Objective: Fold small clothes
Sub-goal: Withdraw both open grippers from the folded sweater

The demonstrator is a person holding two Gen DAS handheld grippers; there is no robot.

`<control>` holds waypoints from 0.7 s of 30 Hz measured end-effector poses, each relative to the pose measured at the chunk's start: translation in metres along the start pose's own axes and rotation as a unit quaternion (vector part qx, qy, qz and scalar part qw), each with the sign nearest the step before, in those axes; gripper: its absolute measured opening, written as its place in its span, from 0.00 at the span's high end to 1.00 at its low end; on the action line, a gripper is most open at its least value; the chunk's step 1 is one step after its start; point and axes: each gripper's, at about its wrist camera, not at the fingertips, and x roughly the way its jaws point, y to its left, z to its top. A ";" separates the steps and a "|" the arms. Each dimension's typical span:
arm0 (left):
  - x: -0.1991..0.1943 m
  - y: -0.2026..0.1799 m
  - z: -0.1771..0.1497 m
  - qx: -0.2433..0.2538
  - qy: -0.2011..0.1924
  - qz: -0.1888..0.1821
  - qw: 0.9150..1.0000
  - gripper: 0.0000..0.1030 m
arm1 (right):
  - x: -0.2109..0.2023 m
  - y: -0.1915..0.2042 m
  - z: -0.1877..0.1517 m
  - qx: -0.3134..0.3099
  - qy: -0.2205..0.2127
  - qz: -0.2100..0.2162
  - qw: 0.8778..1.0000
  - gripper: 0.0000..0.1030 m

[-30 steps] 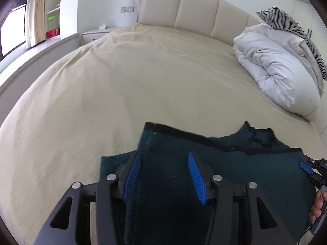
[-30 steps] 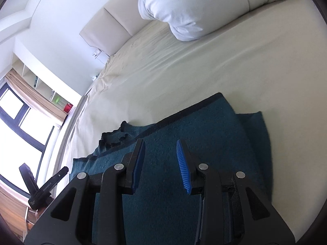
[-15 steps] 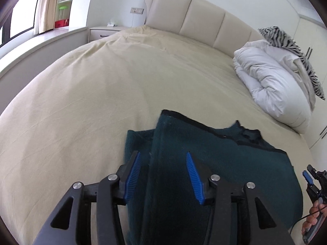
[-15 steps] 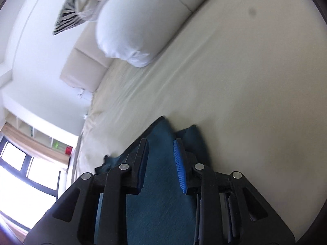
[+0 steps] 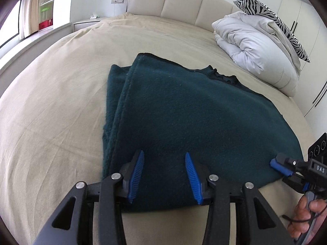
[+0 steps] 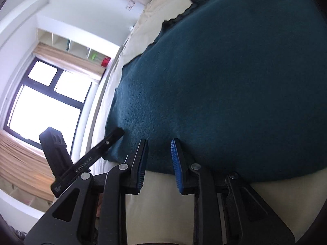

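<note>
A dark teal fleece garment [image 5: 184, 110] lies folded on the beige bed sheet [image 5: 57, 106], with a folded layer along its left side. My left gripper [image 5: 163, 159] is open and empty over the garment's near edge. My right gripper [image 6: 159, 145] is open and empty at the garment's [image 6: 224, 81] near right edge; it also shows in the left wrist view [image 5: 280, 165]. The left gripper shows at the left of the right wrist view [image 6: 85, 161].
A white duvet [image 5: 255, 47] with a zebra-print pillow [image 5: 271, 18] lies at the bed's far right. A padded headboard [image 5: 173, 2] stands behind. A nightstand [image 5: 85, 22] and a window sill are at the far left. A window [image 6: 43, 102] shows in the right wrist view.
Both grippers have drawn back toward the garment's near edge. The right gripper has swung left and tilted, so the garment now fills its view. The garment lies still.
</note>
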 end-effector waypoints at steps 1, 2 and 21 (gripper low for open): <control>-0.001 0.002 -0.002 -0.003 0.001 -0.002 1.000 0.57 | -0.016 -0.011 0.004 0.016 -0.026 -0.006 1.000 0.78; -0.001 0.003 -0.004 -0.001 0.000 -0.001 1.000 0.58 | -0.030 -0.021 0.006 0.032 -0.050 -0.017 0.998 0.78; -0.030 0.011 -0.016 -0.014 -0.004 -0.001 1.000 0.57 | -0.121 0.061 -0.012 -0.055 -0.151 -0.112 0.981 0.50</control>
